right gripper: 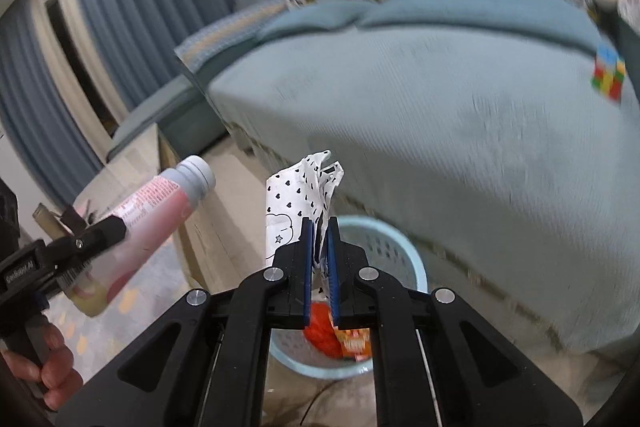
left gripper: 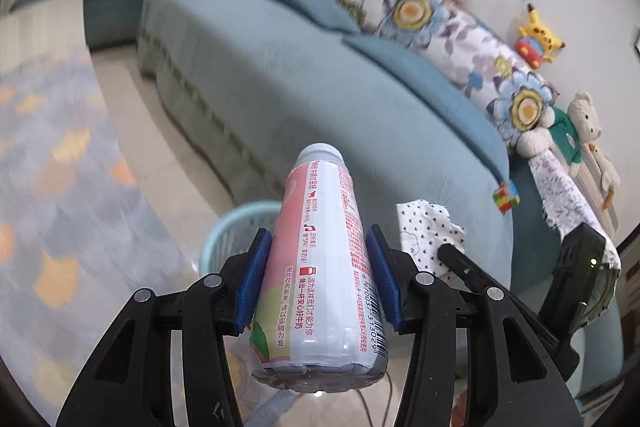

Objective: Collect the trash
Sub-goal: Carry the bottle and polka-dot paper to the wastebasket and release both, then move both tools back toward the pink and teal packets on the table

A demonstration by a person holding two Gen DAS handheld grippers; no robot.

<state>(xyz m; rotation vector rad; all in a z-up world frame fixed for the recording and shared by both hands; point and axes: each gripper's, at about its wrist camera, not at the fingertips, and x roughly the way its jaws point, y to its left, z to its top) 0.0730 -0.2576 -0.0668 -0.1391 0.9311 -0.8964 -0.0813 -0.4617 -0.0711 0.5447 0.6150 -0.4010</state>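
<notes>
The left claw [left gripper: 320, 279] is clamped on a pink and white drink bottle [left gripper: 320, 267], with one blue pad on each side of the body and the grey cap pointing away from the camera. The right claw [right gripper: 320, 259] is pressed together on a crumpled white wrapper with small black hearts [right gripper: 298, 195], which sticks up above the pads.

The landmark is the pale blue trash basket [right gripper: 404, 255] on the floor. In the right wrist view the right claw hangs over it, and the wrapper is above its opening. Inside the basket lie an orange-red piece of trash [right gripper: 320, 331] and an orange snack packet [right gripper: 354, 341]. In the left wrist view the bottle covers part of the basket rim [left gripper: 224, 227], so the bottle is near it, but I cannot tell if it is over the opening.

Just behind the basket stands a blue-green sofa [left gripper: 320, 87], and its front edge comes close to the rim. On the seat, to the right of the basket, lies a coloured puzzle cube [left gripper: 506, 197]. Flowered cushions [left gripper: 416, 11] and soft toys [left gripper: 536, 35] line the back of the sofa. On the left of the basket a patterned rug [left gripper: 60, 187] covers the floor. A person's hand [right gripper: 44, 367] holds the handle of the left claw.
</notes>
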